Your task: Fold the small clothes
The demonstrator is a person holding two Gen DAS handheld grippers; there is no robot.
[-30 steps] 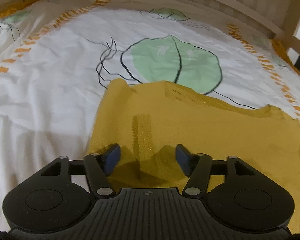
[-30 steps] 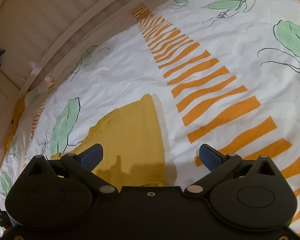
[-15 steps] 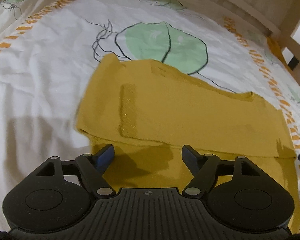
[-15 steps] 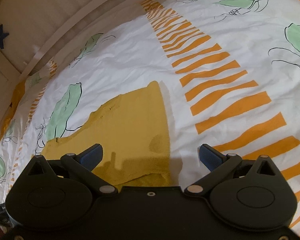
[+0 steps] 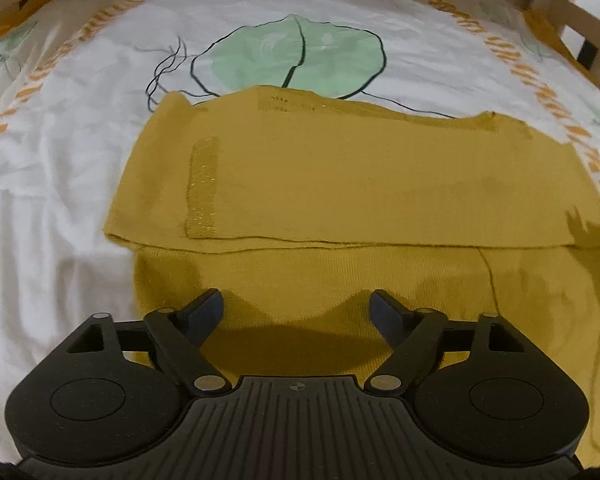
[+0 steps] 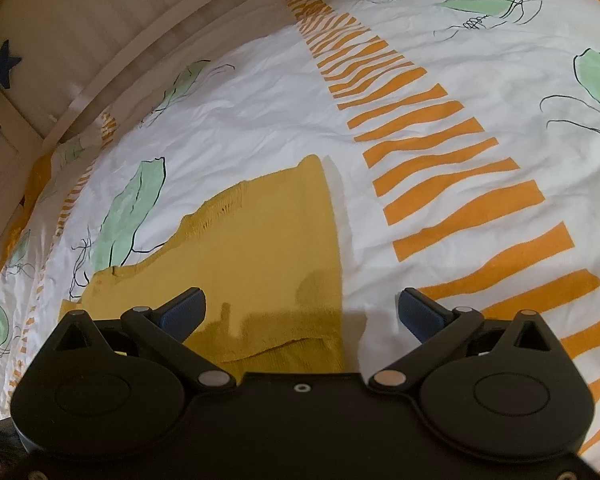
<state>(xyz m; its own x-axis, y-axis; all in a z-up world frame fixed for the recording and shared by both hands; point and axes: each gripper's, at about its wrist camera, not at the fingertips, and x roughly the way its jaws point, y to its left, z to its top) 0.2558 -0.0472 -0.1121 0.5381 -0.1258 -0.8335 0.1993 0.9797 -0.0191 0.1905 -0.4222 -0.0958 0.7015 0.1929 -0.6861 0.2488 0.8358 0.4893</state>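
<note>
A mustard-yellow knit garment (image 5: 340, 184) lies flat on the bed cover, its far part folded toward me so a folded edge runs across the middle of the left wrist view. My left gripper (image 5: 296, 312) hovers over the near, single layer with its jaws opening and nothing between them. In the right wrist view the same garment (image 6: 260, 248) shows its right edge and a pointed far corner. My right gripper (image 6: 302, 312) stands wide open above that edge, one blue pad over the cloth and the other over the sheet, holding nothing.
The bed cover (image 5: 60, 184) is white with green leaf prints (image 5: 296, 56) and orange stripe bands (image 6: 440, 168). A pale wooden bed frame (image 6: 100, 40) curves around the far side. A dark blue star (image 6: 4, 66) hangs at the far left.
My left gripper has pulled back toward me and its jaws have spread wider, so the garment's folded edge has come into view. The right gripper has drawn back a little and stays open.
</note>
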